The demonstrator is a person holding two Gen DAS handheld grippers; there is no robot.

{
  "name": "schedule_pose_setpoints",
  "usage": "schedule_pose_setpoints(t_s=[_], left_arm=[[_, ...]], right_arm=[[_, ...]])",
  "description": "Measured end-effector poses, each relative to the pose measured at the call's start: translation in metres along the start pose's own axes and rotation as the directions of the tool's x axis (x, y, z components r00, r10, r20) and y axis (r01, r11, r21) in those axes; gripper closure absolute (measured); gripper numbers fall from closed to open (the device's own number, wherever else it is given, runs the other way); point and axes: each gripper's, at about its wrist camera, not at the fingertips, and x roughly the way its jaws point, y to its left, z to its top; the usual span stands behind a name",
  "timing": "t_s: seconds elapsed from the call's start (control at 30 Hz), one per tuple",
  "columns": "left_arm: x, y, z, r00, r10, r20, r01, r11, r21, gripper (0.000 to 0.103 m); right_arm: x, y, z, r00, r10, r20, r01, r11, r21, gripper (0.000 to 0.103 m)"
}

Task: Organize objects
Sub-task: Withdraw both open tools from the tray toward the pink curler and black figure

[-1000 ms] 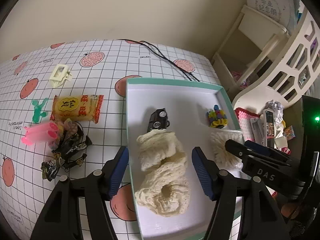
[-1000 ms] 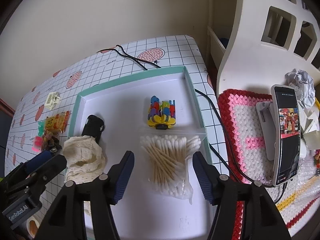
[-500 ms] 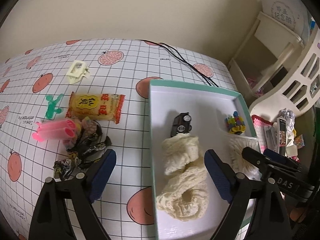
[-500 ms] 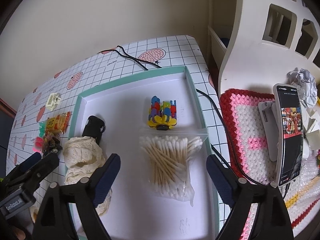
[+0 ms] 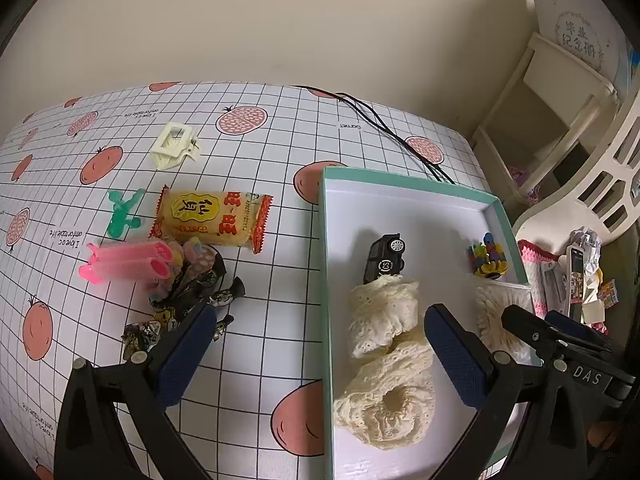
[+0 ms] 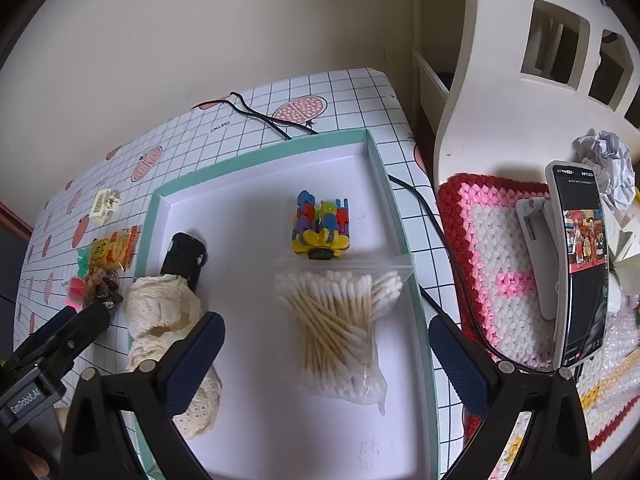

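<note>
Both grippers hang tilted steeply downward over the bench (image 5: 280, 152), side by side above a shallow teal-rimmed tray (image 5: 404, 184). The left gripper (image 5: 316, 344) has just been opening its fingers, which now stand spread wide. One blue pad sits over the gridded cloth left of the tray's edge, the other over the tray floor. The cream lace cloth (image 5: 384, 360) lies loose in the tray beneath them, and neither pad touches it.

The right gripper (image 6: 324, 344) has likewise just been opening, and its fingers are also fully apart. A clear bag of cotton swabs (image 6: 340, 320) lies flat on the tray floor between them, free of both pads.

Farther back in the tray a small black toy car (image 5: 386, 258) rests against the lace cloth's far end, and a colourful plastic toy (image 6: 322, 228) sits just beyond the swab bag.

On the bench left of the tray lie a yellow snack packet (image 5: 212, 220), a pink hair roller (image 5: 128, 266), a heap of dark wrapped sweets (image 5: 192, 300), a green clip (image 5: 122, 212) and a cream hair claw (image 5: 176, 150). A black cable (image 5: 384, 128) trails across the far end of the bench.
</note>
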Motion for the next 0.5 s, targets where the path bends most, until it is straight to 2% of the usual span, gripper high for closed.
schedule_pose_setpoints(t_s=[0.2,0.33,0.5], left_arm=[[0.0,0.001,0.0,1.0,-0.003,-0.003,0.003,1.0,0.001,0.0],[-0.007,0.001,0.003,1.0,-0.017,0.001,0.017,1.0,0.008,0.0],[-0.034,-0.002,0.014,0.998,-0.034,0.057,0.031,0.998,0.047,0.0]], right_arm=[[-0.003,0.001,0.001,1.0,-0.002,0.003,0.002,1.0,0.003,0.0],[-0.019,0.008,0.006,0.999,0.012,0.044,-0.012,1.0,0.011,0.0],[-0.045,0.025,0.013,0.994,0.018,0.109,-0.018,1.0,-0.009,0.0]])
